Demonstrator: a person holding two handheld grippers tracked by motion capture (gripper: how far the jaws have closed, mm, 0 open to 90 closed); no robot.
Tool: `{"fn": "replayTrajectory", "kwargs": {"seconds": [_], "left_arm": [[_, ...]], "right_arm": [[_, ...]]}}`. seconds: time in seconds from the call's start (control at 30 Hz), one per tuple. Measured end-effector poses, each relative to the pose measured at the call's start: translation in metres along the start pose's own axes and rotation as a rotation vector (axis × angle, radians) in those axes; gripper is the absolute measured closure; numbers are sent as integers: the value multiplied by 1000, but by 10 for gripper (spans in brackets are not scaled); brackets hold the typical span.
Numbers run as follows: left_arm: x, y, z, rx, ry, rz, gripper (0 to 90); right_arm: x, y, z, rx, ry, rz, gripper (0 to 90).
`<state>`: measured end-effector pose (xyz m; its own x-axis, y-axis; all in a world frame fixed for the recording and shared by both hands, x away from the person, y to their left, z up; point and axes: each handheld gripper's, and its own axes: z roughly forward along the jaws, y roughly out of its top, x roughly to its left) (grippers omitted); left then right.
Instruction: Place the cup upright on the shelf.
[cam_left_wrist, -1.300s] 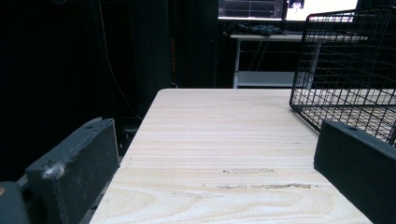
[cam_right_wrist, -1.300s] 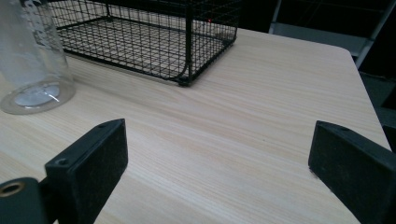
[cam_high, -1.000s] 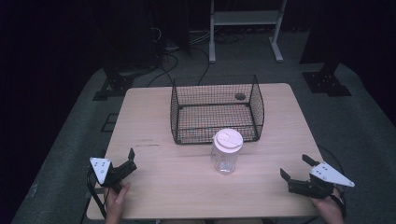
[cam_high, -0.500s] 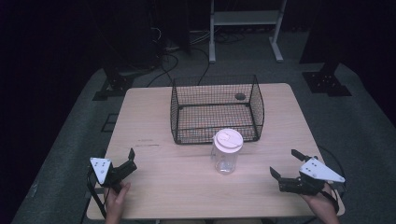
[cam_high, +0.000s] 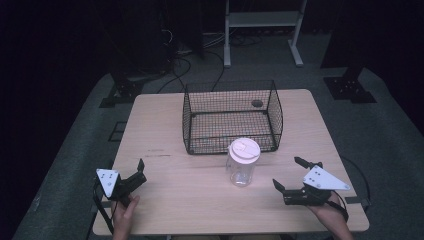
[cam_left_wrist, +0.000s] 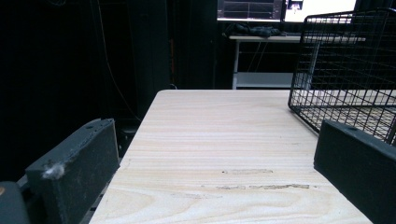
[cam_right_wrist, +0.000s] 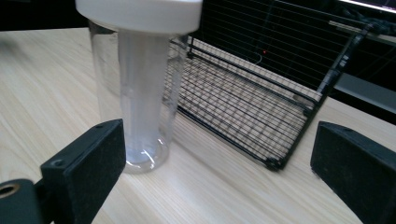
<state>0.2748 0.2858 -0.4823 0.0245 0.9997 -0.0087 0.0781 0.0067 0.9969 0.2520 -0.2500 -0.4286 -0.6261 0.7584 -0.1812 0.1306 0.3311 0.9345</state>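
Standing in a dark room, the pale wood-grain surface (cam_high: 165, 130) rests on grey floor (cam_high: 395, 135), with cables and a white-legged stand (cam_high: 260, 30) beyond its far edge; the left gripper view shows lit screens (cam_left_wrist: 285, 9) at the back.

A clear jar (cam_high: 242, 162) with a white lid (cam_high: 244, 149) stands upright on the surface, its long axis vertical and the lid at the top. Just beyond it sits a black wire basket (cam_high: 232, 117), open upward, its long side running across the surface; whether jar and basket touch cannot be told.

The right gripper (cam_high: 295, 175) is held low over the surface with its jaws spread wide and nothing between them. The jar stands ahead of it and toward its left jaw, near but apart, as the right gripper view shows; the basket lies farther ahead and to its right.

The left gripper (cam_high: 140, 170) also has its jaws wide apart and empty. The basket's corner is ahead of it on its right, well apart, with bare surface straight ahead.
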Motion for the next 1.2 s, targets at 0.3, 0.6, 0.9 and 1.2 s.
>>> {"fn": "replayTrajectory", "kwargs": {"seconds": [0.3, 0.6, 0.9, 1.2], "left_arm": [[0, 0, 0, -1, -2, -1, 0], [0, 0, 0, -2, -2, 0, 0], [0, 0, 0, -2, -4, -2, 0], [1, 0, 0, -3, -5, -3, 0]], "right_arm": [[15, 9, 9, -15, 42, -15, 26], [23, 14, 17, -24, 63, -29, 24], [33, 21, 33, -32, 82, -30, 24], [40, 28, 45, -41, 83, -47, 23]]}}
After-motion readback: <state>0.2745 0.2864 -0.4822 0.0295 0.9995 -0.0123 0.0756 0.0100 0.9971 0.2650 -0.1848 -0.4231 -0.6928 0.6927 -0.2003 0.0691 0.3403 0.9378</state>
